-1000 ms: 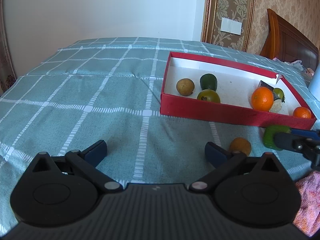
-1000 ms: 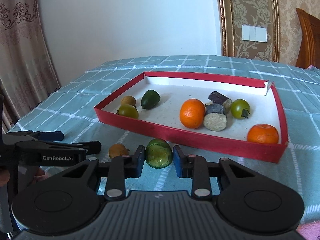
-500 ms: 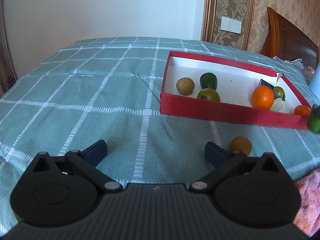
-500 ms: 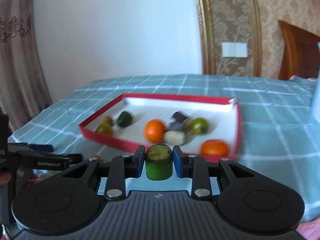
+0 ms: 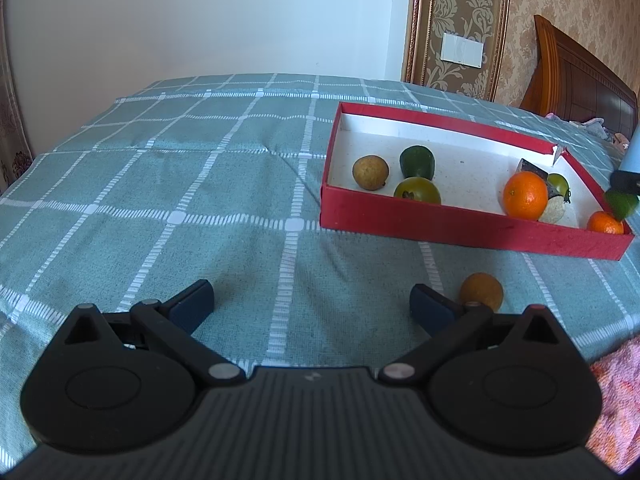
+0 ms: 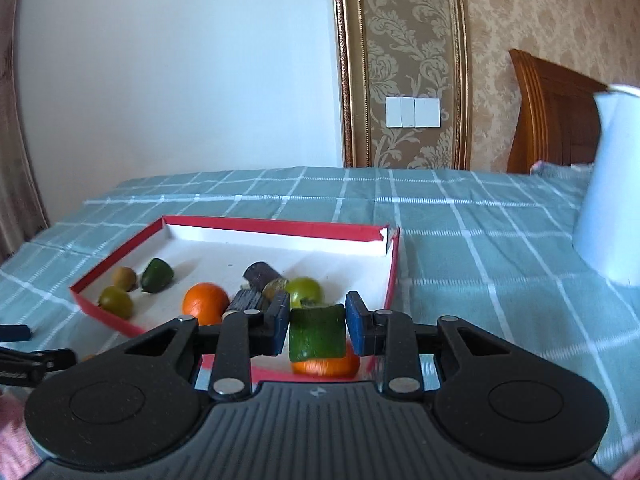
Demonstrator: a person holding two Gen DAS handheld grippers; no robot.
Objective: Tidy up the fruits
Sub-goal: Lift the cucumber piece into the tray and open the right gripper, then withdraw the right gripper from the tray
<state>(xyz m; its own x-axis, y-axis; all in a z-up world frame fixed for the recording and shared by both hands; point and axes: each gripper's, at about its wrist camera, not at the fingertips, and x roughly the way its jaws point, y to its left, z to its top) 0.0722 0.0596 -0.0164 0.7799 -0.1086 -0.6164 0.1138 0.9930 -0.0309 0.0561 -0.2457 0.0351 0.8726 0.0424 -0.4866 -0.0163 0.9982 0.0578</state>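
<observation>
Right gripper (image 6: 318, 330) clamps a green fruit piece (image 6: 317, 333) low centre, apparently above the red box (image 6: 394, 264) (fruit inside); left gripper (image 5: 311, 300) gapes wide.

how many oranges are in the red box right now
2. A big orange sits mid-box beside the dark pieces; a small orange lies in the near right corner of the red box, under the right gripper.
</observation>
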